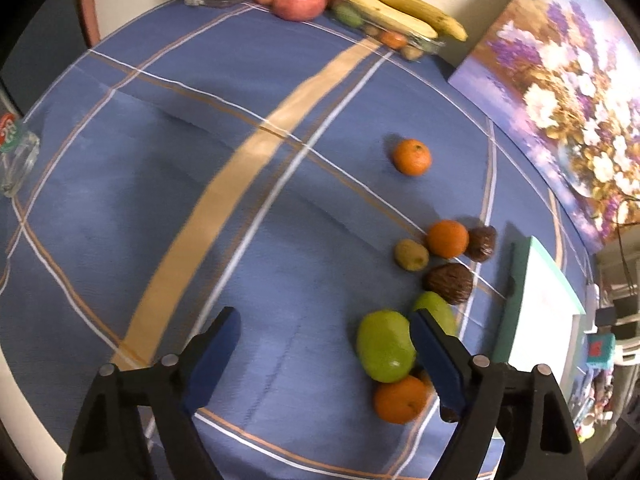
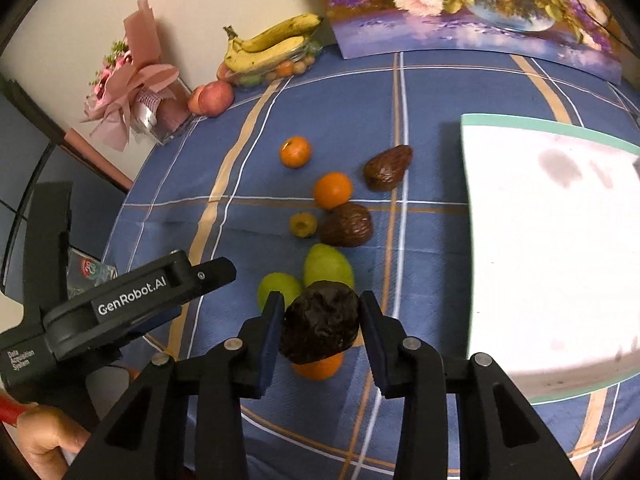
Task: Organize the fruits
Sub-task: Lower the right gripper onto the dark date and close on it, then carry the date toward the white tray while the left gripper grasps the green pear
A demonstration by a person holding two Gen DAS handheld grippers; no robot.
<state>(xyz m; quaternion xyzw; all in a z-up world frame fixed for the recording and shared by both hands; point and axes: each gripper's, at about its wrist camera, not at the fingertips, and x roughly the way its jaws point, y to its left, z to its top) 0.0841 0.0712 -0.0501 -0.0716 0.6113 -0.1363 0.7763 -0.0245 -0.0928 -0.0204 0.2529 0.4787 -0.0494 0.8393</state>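
Note:
My right gripper (image 2: 322, 326) is shut on a dark wrinkled avocado (image 2: 319, 322), held above an orange (image 2: 318, 366). Beyond it lie two green mangoes (image 2: 328, 266), a kiwi (image 2: 303, 225), two brown avocados (image 2: 347, 225), and two more oranges (image 2: 333, 190). My left gripper (image 1: 324, 354) is open and empty over the blue cloth, just left of a green mango (image 1: 385, 345) and an orange (image 1: 401, 399). Its body shows in the right wrist view (image 2: 120, 300). A white cutting board (image 2: 548, 248) lies to the right.
A glass dish with bananas (image 1: 396, 6) and small fruit, and red apples (image 1: 298, 0), stand at the table's far edge. A pink bouquet (image 2: 132, 92) and a flower painting (image 1: 560, 108) lean against the wall. A glass (image 1: 16, 160) stands at the left edge.

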